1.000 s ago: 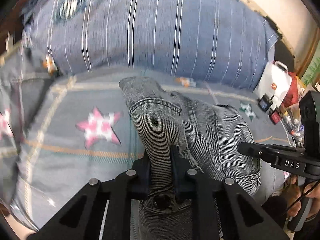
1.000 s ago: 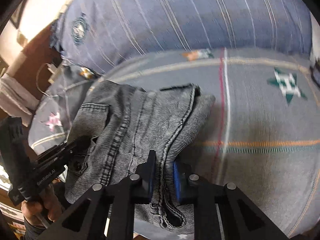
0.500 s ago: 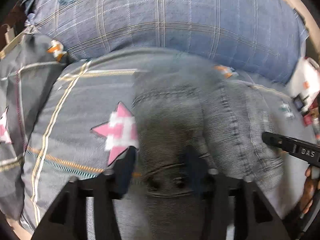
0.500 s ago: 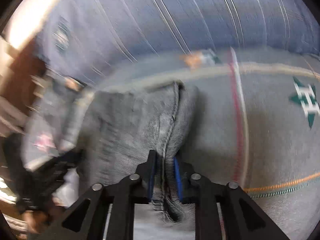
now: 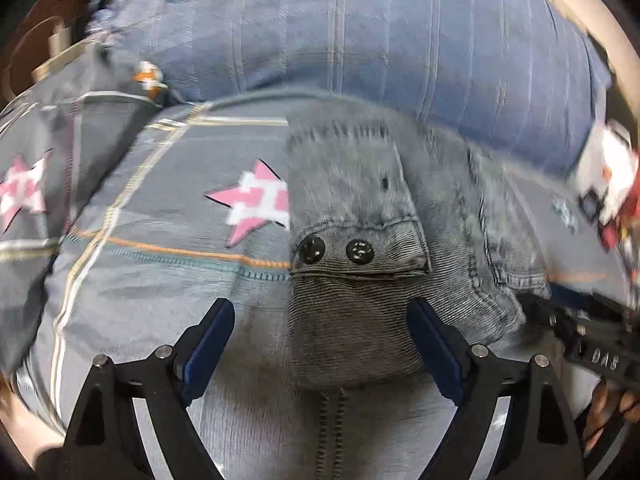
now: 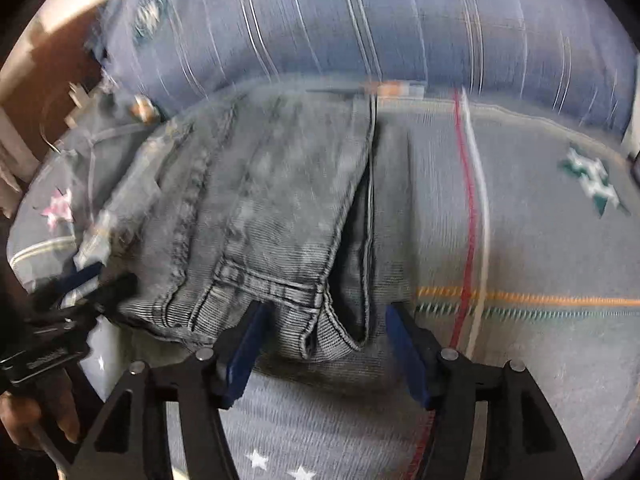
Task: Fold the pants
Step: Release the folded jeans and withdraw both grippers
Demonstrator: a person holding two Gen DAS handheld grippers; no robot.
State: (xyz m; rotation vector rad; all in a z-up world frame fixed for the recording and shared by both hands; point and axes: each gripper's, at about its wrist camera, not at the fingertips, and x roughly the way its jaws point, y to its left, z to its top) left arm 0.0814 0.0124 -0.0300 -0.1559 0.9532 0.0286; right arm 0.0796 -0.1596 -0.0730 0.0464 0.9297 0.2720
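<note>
The grey denim pants [image 5: 360, 184] lie folded on the bedspread, waistband with two black buttons toward me. My left gripper [image 5: 320, 308] straddles the waistband end, jaws opening wide, blue pads clear of the cloth on both sides. In the right wrist view the pants [image 6: 272, 200] show a seam and a hem corner between the pads of my right gripper [image 6: 325, 312], whose jaws are also opening and do not press the denim. The right gripper's black fingers [image 5: 592, 344] show at the pants' right edge in the left wrist view.
The grey checked bedspread [image 5: 160, 280] carries a pink star [image 5: 256, 204] and a green star [image 6: 592, 180]. A blue striped pillow [image 5: 360, 40] lies behind the pants. White and red packages [image 5: 608, 176] sit at the far right, brown wooden furniture [image 6: 40, 72] at the far left.
Both grippers were shut on the raised denim edge; both have sunk toward the bed and opened, letting the fold drop. The pants now rest flat.
</note>
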